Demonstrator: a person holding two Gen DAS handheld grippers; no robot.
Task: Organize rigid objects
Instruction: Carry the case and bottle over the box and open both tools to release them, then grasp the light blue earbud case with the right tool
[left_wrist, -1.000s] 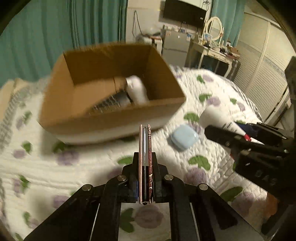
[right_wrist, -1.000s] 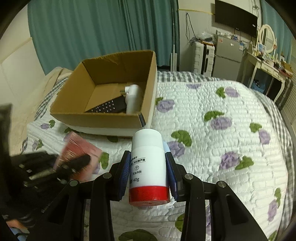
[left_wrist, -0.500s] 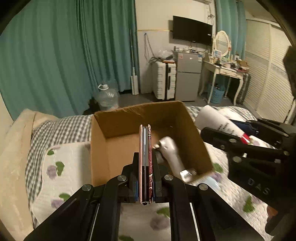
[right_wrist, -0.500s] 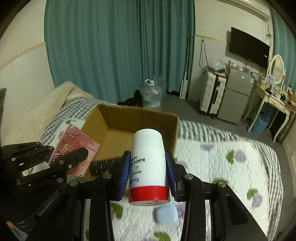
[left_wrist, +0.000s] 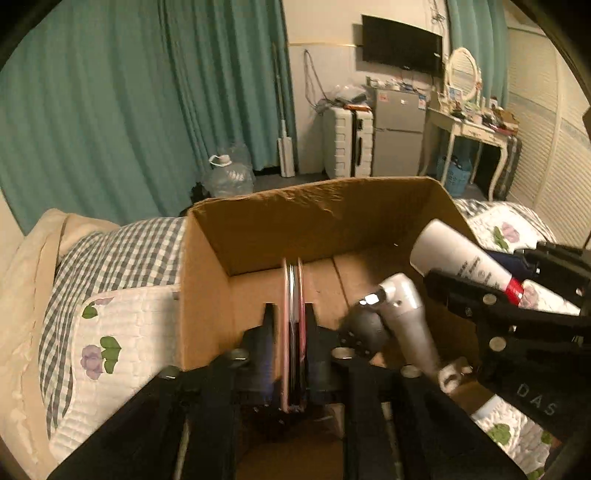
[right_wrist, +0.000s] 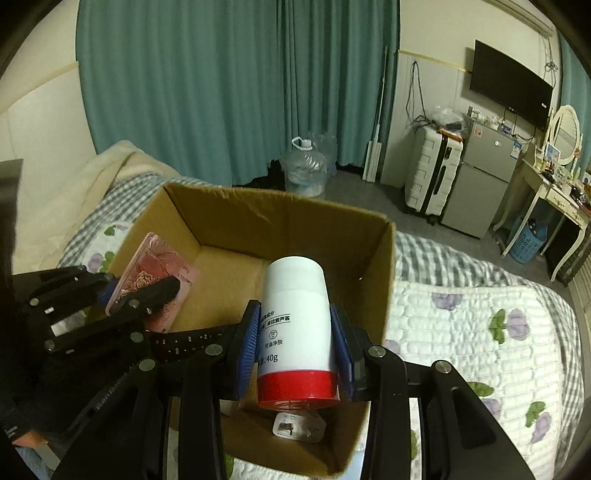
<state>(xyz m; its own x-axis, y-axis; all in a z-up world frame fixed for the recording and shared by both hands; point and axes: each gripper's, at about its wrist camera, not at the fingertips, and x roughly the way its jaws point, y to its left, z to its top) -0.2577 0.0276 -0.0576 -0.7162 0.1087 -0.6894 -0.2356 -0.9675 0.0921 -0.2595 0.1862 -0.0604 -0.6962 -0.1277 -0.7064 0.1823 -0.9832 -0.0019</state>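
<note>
- Two items held above the open cardboard box (right_wrist: 280, 229) on the bed: a white bottle (right_wrist: 295, 314) with a red band, and a flat pink case (left_wrist: 293, 332).
- Pinched by the right gripper (right_wrist: 295, 347), blue pads against the bottle's sides, white cap pointing forward over the box interior; printed label and "40g" facing the right wrist camera.
- Clamped edge-on in the left gripper (left_wrist: 291, 332), both fingers pressed against the case's flat faces; from the right wrist view, same case (right_wrist: 155, 275) showing a rose pattern, over the box's left side.
- Inside the box: a silver-grey handheld device (left_wrist: 402, 317) lying on the bottom, a black remote (right_wrist: 184, 341) and a small white plug-like item (right_wrist: 297, 424), partly hidden by the grippers.
- Box resting on a white quilt (right_wrist: 469, 332) with purple flowers and green leaves, a grey checked sheet (left_wrist: 122, 251) along its far edge.
- Beyond the bed: teal curtains (right_wrist: 221, 92), a water jug (right_wrist: 304, 168) on the floor, a white suitcase (right_wrist: 432, 177), a small grey fridge (right_wrist: 476, 181), a wall-mounted television (right_wrist: 511, 85), a dressing table (left_wrist: 472, 129) with an oval mirror.
</note>
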